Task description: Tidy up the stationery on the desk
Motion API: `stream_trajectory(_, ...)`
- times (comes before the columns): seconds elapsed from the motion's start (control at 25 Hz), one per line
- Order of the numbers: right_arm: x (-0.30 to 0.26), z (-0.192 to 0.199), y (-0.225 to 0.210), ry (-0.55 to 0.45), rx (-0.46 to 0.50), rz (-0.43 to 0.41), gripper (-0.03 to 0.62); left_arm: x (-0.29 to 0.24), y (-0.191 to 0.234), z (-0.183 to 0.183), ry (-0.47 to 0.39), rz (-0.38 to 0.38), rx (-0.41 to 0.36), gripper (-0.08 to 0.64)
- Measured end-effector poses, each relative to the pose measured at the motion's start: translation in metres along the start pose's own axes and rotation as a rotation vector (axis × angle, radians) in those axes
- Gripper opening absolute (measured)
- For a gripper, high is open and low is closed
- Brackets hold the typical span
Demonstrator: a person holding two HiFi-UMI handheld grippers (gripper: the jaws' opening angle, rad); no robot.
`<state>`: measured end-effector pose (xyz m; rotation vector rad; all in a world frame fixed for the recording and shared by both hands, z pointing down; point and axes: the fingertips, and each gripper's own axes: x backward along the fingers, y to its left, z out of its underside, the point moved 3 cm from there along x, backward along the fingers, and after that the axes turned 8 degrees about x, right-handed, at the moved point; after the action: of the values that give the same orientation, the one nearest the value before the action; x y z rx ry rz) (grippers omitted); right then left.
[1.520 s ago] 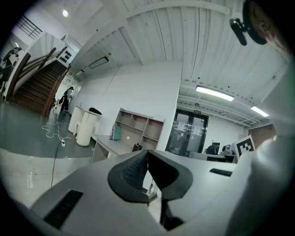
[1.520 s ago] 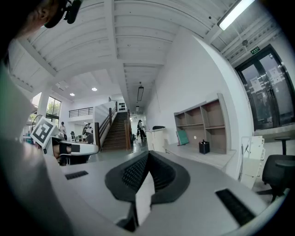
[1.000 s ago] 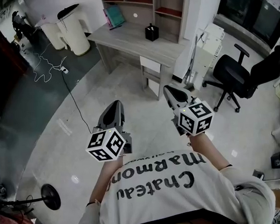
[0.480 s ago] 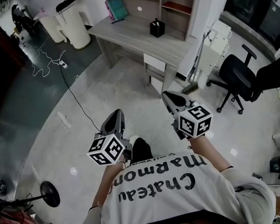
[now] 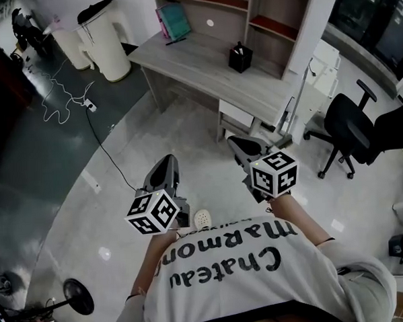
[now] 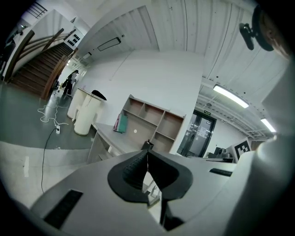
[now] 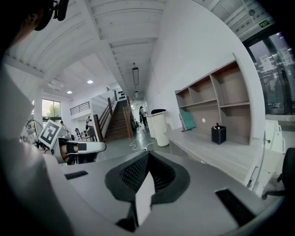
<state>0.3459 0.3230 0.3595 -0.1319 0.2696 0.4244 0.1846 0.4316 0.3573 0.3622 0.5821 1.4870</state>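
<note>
A grey desk with a shelf unit stands ahead of me across the floor. On it are a black pen holder, teal books leaning at the back left, and a dark pen lying in front of the books. Both grippers hang in the air well short of the desk. My left gripper is shut and holds nothing; its view shows the desk and the teal books. My right gripper is shut and holds nothing too; its view shows the pen holder and the books.
White bins stand left of the desk. A cable runs across the floor. A black office chair and a white unit are at the right. A round stand base sits at the lower left.
The desk has come nearer and shifted right in the head view as the person walks towards it. Both grippers stay shut and level; a shoe shows below them.
</note>
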Motion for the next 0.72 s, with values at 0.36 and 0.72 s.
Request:
stream_trajectory(0.36,-0.116,-0.081,-0.021,-0.088,0.046,-0.001,0.015,-0.068,0.058,-0.117,-0.081,0.041,-0.083,0.015)
stream_trajectory(0.72,-0.172,-0.07,-0.027,-0.023,0.03,-0.01,0.015,-0.095,0.104,-0.129,-0.072,0.029,-0.035,0.015)
